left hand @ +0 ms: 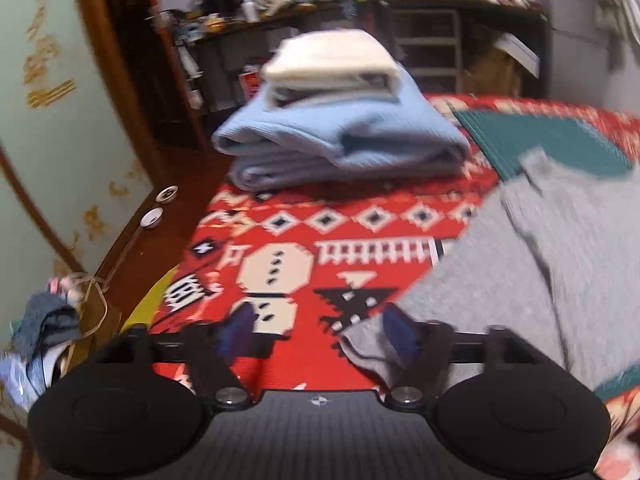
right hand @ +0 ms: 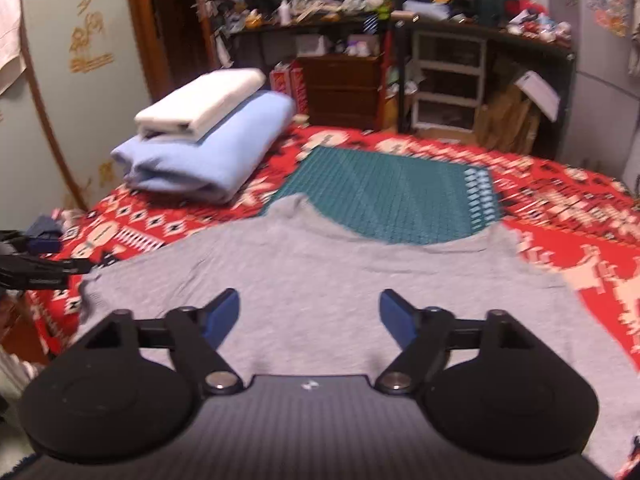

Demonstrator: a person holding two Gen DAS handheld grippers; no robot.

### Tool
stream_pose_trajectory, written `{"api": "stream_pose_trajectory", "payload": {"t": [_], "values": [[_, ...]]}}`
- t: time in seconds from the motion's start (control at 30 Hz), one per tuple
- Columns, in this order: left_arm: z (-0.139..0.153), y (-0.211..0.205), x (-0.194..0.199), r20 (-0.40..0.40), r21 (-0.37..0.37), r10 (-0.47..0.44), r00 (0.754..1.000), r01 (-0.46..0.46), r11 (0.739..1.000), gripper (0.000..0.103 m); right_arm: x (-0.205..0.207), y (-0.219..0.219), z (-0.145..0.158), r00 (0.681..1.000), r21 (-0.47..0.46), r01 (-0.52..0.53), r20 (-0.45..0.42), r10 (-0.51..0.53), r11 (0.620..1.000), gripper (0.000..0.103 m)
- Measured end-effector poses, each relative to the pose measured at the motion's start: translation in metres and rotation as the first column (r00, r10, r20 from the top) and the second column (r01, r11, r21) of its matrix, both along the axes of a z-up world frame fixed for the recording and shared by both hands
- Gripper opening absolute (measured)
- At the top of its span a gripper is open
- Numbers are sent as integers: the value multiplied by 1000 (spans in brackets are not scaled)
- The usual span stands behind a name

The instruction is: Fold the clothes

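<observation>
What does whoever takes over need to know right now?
Left claw: open, empty, at the grey shirt's left edge.
Right claw: open, empty, over the shirt's near part.
Shirt lies spread flat on the red blanket, partly over a teal cloth; no fold visible yet.
Done: blue garment and white one folded and stacked at far left.
Left: fold the grey shirt; the teal cloth probably after.
</observation>
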State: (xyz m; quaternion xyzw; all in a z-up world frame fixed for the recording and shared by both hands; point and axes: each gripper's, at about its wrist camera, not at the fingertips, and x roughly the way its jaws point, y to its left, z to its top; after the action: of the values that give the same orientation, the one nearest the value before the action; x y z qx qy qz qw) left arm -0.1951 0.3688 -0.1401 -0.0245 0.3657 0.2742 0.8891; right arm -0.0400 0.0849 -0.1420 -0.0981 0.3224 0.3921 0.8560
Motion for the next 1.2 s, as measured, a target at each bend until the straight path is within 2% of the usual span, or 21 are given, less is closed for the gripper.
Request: {"api": "stream_pose_trajectory", "payload": {"t": [0.03, 0.1, 0.17, 0.33, 0.43, 0.57, 0.67, 0.8, 1.0, 1.07, 1.2], "values": [[5, -2, 0, 13, -10, 15, 1000, -15, 1000, 83, 2, -5, 3, 1000, -8, 10, 16, -10, 1000, 90], [16, -11, 1, 38, -14, 16, 999, -15, 1000, 87, 6, -15, 9, 999, -31, 26, 47, -25, 999, 102], [26, -26, 5, 59, -25, -15, 998, 17, 1000, 92, 8, -23, 13, 996, -52, 49, 73, -45, 997, 102], [44, -69, 23, 91, -77, -71, 993, 78, 994, 96, 14, -48, 15, 988, -87, 131, 91, -123, 988, 103], [45, -105, 38, 91, -51, -151, 984, 156, 986, 98, 14, -62, 12, 979, -98, 186, 100, -176, 978, 103], [34, -149, 60, 84, 6, -232, 969, 232, 973, 99, 16, -79, -1, 973, -109, 225, 82, -217, 968, 103], [19, -169, 80, 71, -18, -260, 963, 262, 965, 99, 22, -89, -17, 966, -136, 257, 51, -252, 957, 103], [-1, -183, 102, 30, -25, -267, 963, 268, 963, 99, 31, -96, -38, 961, -152, 271, -12, -276, 950, 103], [-27, -194, 117, -56, -38, -308, 950, 306, 951, 99, 44, -102, -66, 949, -173, 283, -93, -301, 944, 103], [-30, -192, 116, -51, -46, -304, 951, 301, 952, 102, 41, -101, -74, 954, -185, 274, -76, -292, 944, 103], [-35, -188, 112, -31, -61, -291, 956, 289, 956, 103, 34, -104, -78, 953, -161, 286, -55, -298, 945, 103]]}}
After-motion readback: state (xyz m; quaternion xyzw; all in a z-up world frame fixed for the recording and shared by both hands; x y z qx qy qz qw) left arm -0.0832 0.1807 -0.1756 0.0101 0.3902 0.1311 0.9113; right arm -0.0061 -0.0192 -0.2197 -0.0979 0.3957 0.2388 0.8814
